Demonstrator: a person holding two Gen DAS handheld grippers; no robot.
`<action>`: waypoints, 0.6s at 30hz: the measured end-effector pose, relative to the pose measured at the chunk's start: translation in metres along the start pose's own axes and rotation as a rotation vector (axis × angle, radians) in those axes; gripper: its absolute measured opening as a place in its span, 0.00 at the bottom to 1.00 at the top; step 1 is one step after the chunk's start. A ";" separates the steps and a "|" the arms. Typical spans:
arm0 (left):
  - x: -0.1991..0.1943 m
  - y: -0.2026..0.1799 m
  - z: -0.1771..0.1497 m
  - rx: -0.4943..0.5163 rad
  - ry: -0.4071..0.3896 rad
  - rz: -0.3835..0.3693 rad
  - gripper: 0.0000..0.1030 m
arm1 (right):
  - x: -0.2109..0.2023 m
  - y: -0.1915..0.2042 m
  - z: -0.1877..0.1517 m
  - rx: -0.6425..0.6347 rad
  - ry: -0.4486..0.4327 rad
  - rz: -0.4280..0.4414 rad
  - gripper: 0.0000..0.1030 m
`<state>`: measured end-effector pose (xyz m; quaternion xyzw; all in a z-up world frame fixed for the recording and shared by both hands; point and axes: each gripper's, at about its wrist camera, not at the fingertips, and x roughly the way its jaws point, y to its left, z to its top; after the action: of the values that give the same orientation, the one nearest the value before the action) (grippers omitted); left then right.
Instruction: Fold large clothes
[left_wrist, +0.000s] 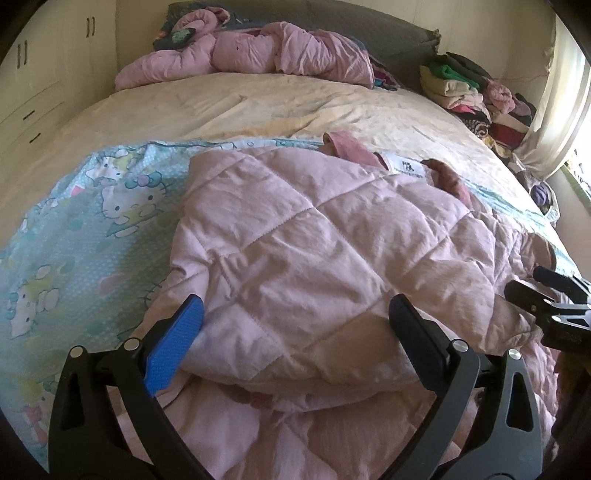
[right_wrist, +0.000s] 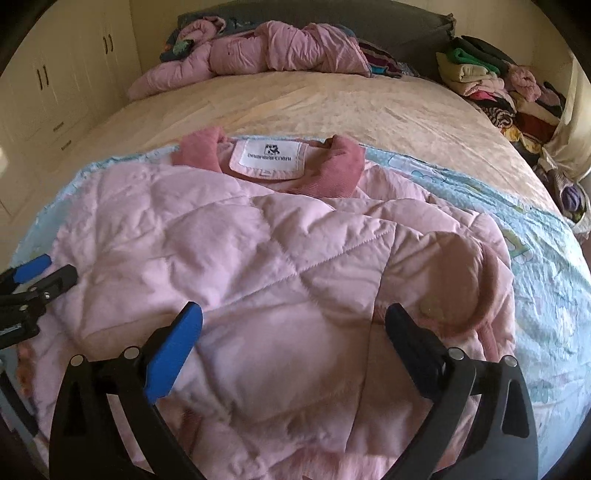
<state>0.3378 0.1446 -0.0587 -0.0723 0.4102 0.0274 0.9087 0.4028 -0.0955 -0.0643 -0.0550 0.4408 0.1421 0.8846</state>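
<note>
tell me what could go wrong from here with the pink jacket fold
1. Both the left gripper and right gripper stand open over the quilted pink jacket, so the puffy folded layers may spring back open.
2. The sleeve folded across the right side looks loose and could slide off.
3. A regrip might also catch the cartoon blanket underneath.

A pink quilted jacket (left_wrist: 295, 236) lies folded on a cartoon-cat blanket (left_wrist: 92, 206) over the bed (left_wrist: 221, 107). The left gripper (left_wrist: 295, 317) hovers over its near edge, jaws spread wide; the right gripper (left_wrist: 546, 291) pokes in from the right.
</note>
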 end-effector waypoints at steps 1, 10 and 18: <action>-0.002 0.000 0.001 -0.003 -0.002 -0.006 0.91 | -0.006 -0.001 -0.001 0.011 -0.008 0.010 0.96; -0.026 -0.004 0.005 -0.002 -0.031 -0.036 0.91 | -0.042 -0.004 -0.005 0.064 -0.054 0.064 0.96; -0.048 -0.005 0.006 -0.005 -0.050 -0.057 0.91 | -0.066 -0.004 -0.005 0.098 -0.082 0.108 0.96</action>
<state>0.3109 0.1412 -0.0186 -0.0855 0.3853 0.0042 0.9188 0.3628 -0.1135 -0.0151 0.0180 0.4127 0.1701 0.8947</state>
